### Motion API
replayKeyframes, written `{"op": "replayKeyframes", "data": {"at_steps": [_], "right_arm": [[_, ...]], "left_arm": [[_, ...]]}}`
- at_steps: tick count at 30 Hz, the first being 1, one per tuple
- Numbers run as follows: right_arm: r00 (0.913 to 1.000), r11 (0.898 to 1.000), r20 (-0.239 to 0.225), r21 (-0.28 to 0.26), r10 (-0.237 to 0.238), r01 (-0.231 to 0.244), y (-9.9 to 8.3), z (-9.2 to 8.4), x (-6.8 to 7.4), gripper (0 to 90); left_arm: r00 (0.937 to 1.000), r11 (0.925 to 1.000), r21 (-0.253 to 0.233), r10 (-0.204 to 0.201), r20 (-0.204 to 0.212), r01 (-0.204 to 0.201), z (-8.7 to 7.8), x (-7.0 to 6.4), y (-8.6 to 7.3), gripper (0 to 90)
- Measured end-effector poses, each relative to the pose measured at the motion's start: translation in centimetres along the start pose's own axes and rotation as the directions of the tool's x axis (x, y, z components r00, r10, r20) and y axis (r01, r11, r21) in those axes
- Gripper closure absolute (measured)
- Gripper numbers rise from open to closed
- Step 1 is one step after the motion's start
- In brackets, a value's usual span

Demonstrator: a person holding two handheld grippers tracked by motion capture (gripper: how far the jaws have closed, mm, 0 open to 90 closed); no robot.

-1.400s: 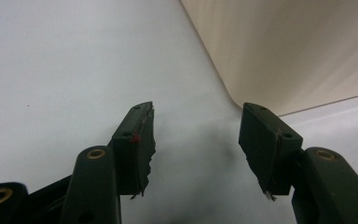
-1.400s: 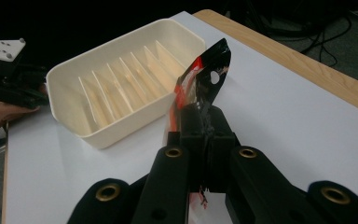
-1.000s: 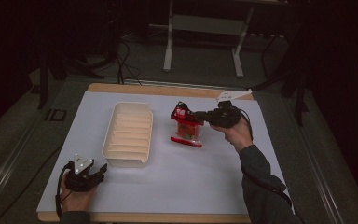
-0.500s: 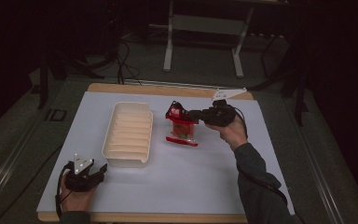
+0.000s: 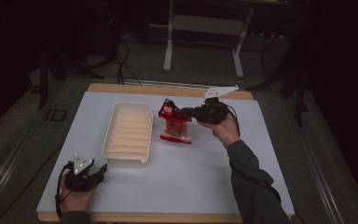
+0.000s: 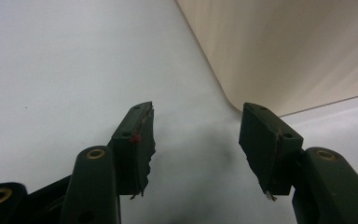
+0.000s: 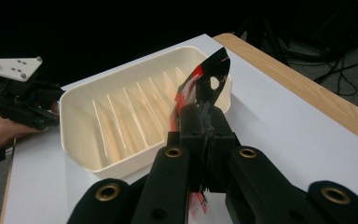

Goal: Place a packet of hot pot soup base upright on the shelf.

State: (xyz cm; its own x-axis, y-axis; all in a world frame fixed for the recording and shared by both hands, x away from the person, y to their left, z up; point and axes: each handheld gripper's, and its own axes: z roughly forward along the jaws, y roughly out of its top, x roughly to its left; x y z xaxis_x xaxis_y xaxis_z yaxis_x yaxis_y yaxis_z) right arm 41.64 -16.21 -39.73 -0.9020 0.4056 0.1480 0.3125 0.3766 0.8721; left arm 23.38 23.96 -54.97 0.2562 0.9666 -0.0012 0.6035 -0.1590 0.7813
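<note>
1. The high view looks forward and down from above the near edge of the table, taking in the whole tray (image 5: 127,134) from afar.
2. The left gripper view sits low, close beside the tray's (image 6: 284,46) near corner.
3. The right gripper view faces the tray (image 7: 121,121) from its far side, close above.
4. All three views share the tray.

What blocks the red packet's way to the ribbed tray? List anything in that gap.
Nothing visible does. The right gripper holds the red packet by its top edge just right of the white ribbed tray; bare mat lies between them. The tray's slots look empty, and the left gripper rests near the tray's near corner.
</note>
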Motion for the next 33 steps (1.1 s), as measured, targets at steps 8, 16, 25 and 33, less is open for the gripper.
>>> {"op": "replayKeyframes", "data": {"at_steps": [8, 16, 25, 33], "right_arm": [[0.9999, 1.000, -0.012, -0.020, 0.003, -0.004, 0.4, 0.8, 0.1, 88.9], [0.9997, 0.999, -0.022, -0.035, 0.010, -0.011, 0.7, 1.6, 0.2, 88.9], [0.9995, 0.999, -0.030, -0.049, 0.010, -0.011, 1.4, 2.4, 0.4, 88.9], [0.9989, 0.998, -0.047, -0.057, -0.004, 0.001, 2.2, 3.8, 0.9, 88.9]], "left_arm": [[1.0000, 1.0000, -0.001, -0.002, 0.004, 0.002, 0.0, 0.0, 0.0, 44.9], [1.0000, 1.0000, -0.001, -0.004, 0.005, 0.004, 0.0, 0.0, 0.0, 44.9], [1.0000, 1.0000, -0.003, -0.003, 0.006, 0.003, 0.0, 0.0, 0.0, 44.9], [1.0000, 1.0000, -0.003, -0.005, 0.006, 0.005, 0.0, 0.0, 0.0, 44.9]]}}
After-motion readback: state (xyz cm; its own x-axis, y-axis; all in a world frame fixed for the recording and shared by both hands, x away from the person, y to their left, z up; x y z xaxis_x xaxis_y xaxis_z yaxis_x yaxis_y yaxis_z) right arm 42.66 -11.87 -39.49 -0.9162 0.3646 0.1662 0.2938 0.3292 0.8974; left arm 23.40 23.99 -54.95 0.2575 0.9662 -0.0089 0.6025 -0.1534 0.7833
